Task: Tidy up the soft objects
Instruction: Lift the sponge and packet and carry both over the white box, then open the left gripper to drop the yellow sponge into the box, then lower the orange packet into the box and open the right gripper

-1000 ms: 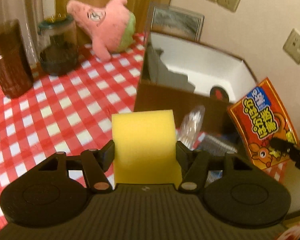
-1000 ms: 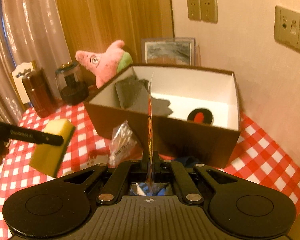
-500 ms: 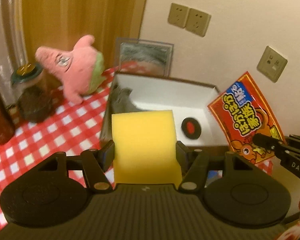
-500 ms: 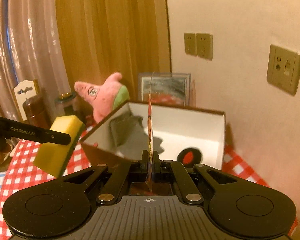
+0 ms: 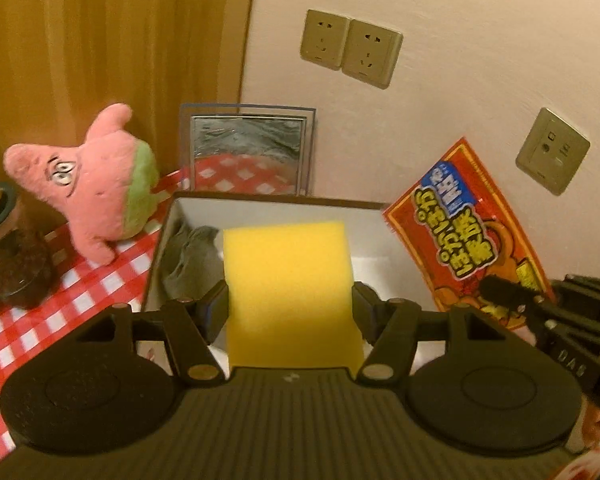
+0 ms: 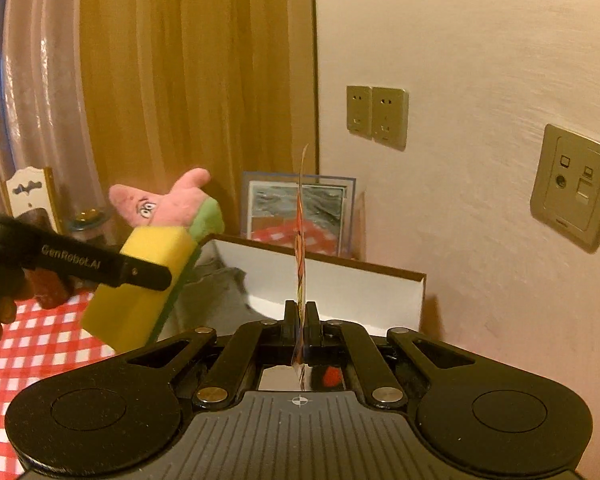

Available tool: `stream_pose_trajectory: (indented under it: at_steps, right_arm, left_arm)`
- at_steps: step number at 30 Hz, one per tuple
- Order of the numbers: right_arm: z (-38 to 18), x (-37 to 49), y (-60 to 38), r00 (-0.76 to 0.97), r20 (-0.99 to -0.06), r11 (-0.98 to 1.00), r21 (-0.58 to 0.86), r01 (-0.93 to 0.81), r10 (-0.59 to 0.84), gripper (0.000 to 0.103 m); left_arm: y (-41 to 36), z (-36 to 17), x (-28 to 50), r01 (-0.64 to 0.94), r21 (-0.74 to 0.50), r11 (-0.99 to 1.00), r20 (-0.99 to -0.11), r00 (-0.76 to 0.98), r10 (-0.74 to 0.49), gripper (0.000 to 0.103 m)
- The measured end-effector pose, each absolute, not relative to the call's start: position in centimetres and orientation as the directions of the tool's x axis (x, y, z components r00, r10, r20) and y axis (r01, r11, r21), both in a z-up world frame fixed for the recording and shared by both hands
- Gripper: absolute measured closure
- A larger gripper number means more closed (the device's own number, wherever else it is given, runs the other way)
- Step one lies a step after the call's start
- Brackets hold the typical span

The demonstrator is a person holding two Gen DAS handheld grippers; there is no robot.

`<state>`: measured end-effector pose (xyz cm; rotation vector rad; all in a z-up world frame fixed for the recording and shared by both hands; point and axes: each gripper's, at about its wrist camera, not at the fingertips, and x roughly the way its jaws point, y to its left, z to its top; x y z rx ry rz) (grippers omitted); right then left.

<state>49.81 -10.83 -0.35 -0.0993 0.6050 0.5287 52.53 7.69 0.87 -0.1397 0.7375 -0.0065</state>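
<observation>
My left gripper point(image 5: 288, 304) is shut on a yellow sponge point(image 5: 290, 292) and holds it above the near edge of a brown box with a white inside point(image 5: 284, 206). The sponge also shows in the right wrist view point(image 6: 140, 284). My right gripper point(image 6: 301, 314) is shut on a flat red snack packet, seen edge-on point(image 6: 301, 240); in the left wrist view the packet point(image 5: 464, 224) hangs over the box's right side. A grey cloth point(image 5: 192, 256) lies inside the box. A pink star plush toy point(image 5: 88, 188) stands on the table left of the box.
The table has a red and white checked cloth point(image 5: 72, 284). A dark jar point(image 5: 8, 256) stands at the left. A framed picture point(image 5: 248, 152) leans on the wall behind the box. Wall sockets point(image 5: 350, 48) sit above. A curtain hangs at the back left.
Both grippers have risen and moved forward toward the box. The sponge now hangs over the box's near edge, and the packet has come up over its right side.
</observation>
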Motion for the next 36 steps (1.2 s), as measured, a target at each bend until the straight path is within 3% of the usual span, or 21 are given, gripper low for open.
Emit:
stream_pose_trajectory:
  at_steps: [13, 36]
  right_arm:
    - [-3.1, 54.6, -12.0, 0.672, -0.614, 0.881, 0.087, -0.465, 0.415, 0.101]
    - [-4.5, 56.8, -11.1, 0.663, -0.63, 0.886, 0.093, -0.454, 0.405, 0.101]
  left_arm:
    - [6.0, -2.9, 59.6, -0.035, -0.121, 0.992, -0.735, 0.675, -0.066, 0.032]
    - [7.5, -3.3, 58.8, -0.039, -0.046, 0.998, -0.762, 0.648, -0.01, 0.032]
